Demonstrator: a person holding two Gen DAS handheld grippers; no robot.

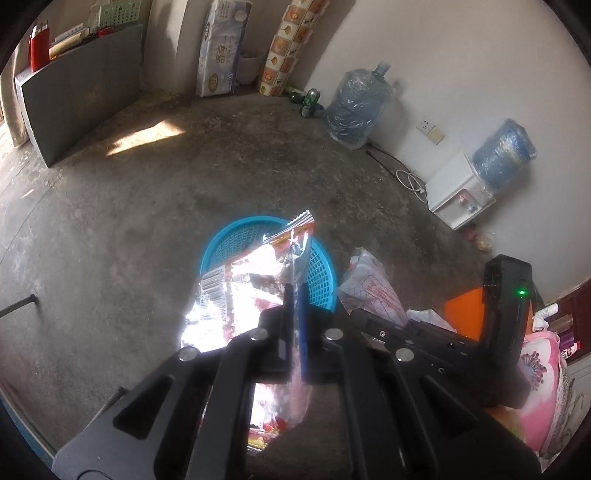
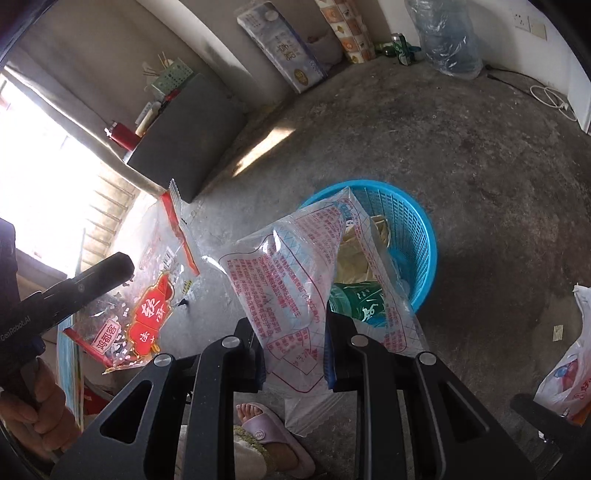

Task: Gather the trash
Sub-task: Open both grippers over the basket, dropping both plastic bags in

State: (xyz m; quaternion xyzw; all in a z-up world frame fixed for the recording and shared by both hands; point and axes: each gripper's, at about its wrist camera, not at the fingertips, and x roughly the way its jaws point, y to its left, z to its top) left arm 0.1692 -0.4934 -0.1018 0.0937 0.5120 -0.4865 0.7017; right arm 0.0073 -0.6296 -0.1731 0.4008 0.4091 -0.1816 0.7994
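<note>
Bare grey concrete floor [image 1: 155,206], stained and dusty, with a sunlit patch near a dark grey cabinet [image 1: 81,107] by the window side; a red flask [image 1: 38,50] and a green perforated basket [image 1: 118,13] sit on top. White plastered wall behind. Against it lean a tissue-roll pack [image 1: 219,48] and a patterned roll [image 1: 291,44], then green cans [image 1: 312,99], a bagged water jug [image 1: 356,105], a wall socket [image 1: 424,123], and a white dispenser [image 1: 460,192] carrying another jug. Blue mesh trash basket [image 2: 410,236] stands on the floor, already holding wrappers and a green bottle. Left gripper [image 1: 295,325] is clamped on a shiny red-print snack wrapper [image 1: 243,291], held above the basket's near rim. Right gripper [image 2: 291,343] pinches a clear bag with red text [image 2: 284,280], hanging over the basket's near edge.
</note>
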